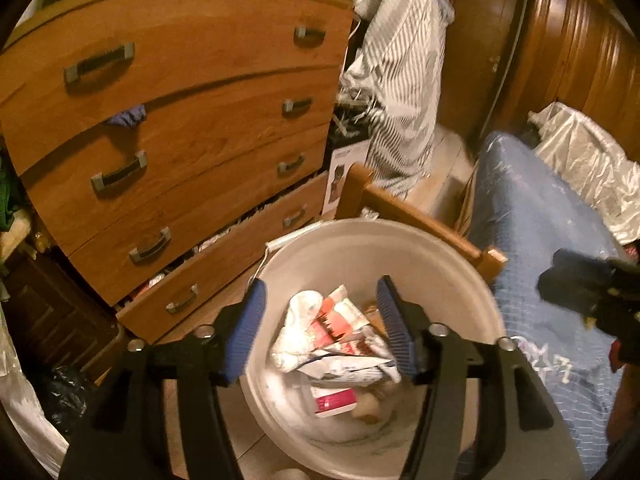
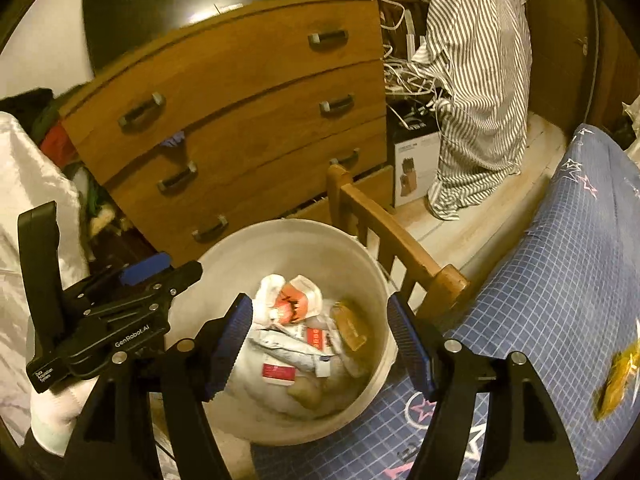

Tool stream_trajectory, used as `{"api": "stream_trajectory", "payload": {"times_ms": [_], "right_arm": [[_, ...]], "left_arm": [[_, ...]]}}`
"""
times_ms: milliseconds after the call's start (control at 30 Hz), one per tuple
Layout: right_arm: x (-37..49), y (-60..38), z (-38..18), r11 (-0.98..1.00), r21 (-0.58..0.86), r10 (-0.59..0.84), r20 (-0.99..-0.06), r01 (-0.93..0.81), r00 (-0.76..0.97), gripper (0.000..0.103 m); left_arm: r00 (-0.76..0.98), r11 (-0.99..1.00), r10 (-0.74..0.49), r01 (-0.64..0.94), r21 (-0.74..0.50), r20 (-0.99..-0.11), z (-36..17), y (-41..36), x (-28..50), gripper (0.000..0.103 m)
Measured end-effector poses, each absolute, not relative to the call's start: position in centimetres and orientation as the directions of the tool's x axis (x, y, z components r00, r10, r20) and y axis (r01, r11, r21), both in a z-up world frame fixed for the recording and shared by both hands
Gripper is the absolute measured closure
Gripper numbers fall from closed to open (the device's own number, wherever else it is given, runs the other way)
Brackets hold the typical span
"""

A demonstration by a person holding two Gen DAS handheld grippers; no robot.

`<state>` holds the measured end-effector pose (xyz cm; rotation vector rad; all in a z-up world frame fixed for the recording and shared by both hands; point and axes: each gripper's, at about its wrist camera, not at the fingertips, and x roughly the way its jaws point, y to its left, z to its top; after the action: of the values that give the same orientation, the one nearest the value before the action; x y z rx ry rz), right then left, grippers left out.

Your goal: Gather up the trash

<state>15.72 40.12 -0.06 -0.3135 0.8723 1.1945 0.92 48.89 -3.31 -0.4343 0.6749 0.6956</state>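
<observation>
Trash [image 1: 340,336] sits in white bucket [image 1: 400,248] right under me, w/ both my grippers, left [image 1: 320,328] & right [image 2: 320,344], poised over it, jaws wide apart & holding nothing, prob. since wrappers just dropped in.

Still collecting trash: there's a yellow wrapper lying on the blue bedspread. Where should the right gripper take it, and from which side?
Judging by its flat, crinkled, elongated pose, pinch the yellow wrapper across its narrow middle, coming straight down from above with the right gripper, whose jaws stand open and empty over the white bucket.
</observation>
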Motion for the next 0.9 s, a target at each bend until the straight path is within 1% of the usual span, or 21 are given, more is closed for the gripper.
{"api": "stream_trajectory", "payload": {"times_ms": [33, 100, 133, 167, 200, 300, 367, 433, 533, 667, 900], "right_arm": [[15.2, 39.1, 0.3, 0.366, 0.229, 0.694, -0.713, -0.902, 0.101, 0.032], [13.9, 36.3, 1.0, 0.350, 0.230, 0.737, -0.666, -0.908, 0.115, 0.032], [13.2, 35.1, 1.3, 0.344, 0.225, 0.754, -0.645, -0.912, 0.125, 0.032], [12.3, 33.4, 1.6, 0.339, 0.214, 0.773, -0.619, -0.916, 0.142, 0.032], [11.6, 32.1, 1.8, 0.337, 0.205, 0.784, -0.601, -0.919, 0.153, 0.030], [9.4, 27.5, 2.1, 0.335, 0.184, 0.817, -0.545, -0.924, 0.188, 0.024], [8.2, 24.8, 2.2, 0.332, 0.170, 0.831, -0.517, -0.928, 0.203, 0.021], [6.9, 22.3, 2.2, 0.328, 0.161, 0.842, -0.498, -0.931, 0.210, 0.018], [5.2, 19.0, 2.4, 0.323, 0.134, 0.851, -0.475, -0.937, 0.226, 0.016], [4.3, 15.2, 3.4, 0.339, 0.138, 0.863, -0.439, -0.931, 0.249, 0.015], [4.2, 12.8, 4.1, 0.354, 0.133, 0.863, -0.428, -0.926, 0.269, 0.014]], "left_arm": [[0.586, 0.693, 0.456, -0.706, -0.146, -0.670, -2.5, 48.0, 0.3, 0.038], [0.617, 0.696, 0.479, -0.700, -0.159, -0.624, -1.2, 46.4, -1.2, 0.027], [0.630, 0.694, 0.493, -0.701, -0.165, -0.600, -0.6, 45.6, -1.9, 0.023], [0.637, 0.688, 0.514, -0.706, -0.167, -0.574, 0.0, 44.6, -2.8, 0.014], [0.643, 0.683, 0.544, -0.713, -0.161, -0.540, 0.7, 43.1, -4.1, 0.006], [0.648, 0.673, 0.601, -0.726, -0.142, -0.469, 1.6, 39.3, -6.6, 0.006], [0.648, 0.672, 0.619, -0.730, -0.127, -0.444, 1.6, 37.0, -7.8, 0.006], [0.662, 0.686, 0.609, -0.716, -0.128, -0.437, 1.5, 35.1, -8.5, 0.006], [0.681, 0.703, 0.592, -0.698, -0.136, -0.431, 1.4, 32.7, -9.2, 0.006], [0.684, 0.711, 0.590, -0.692, -0.126, -0.428, 1.5, 30.0, -10.0, 0.006], [0.700, 0.731, 0.585, -0.674, -0.107, -0.409, 1.8, 27.4, -10.8, 0.006]]}}
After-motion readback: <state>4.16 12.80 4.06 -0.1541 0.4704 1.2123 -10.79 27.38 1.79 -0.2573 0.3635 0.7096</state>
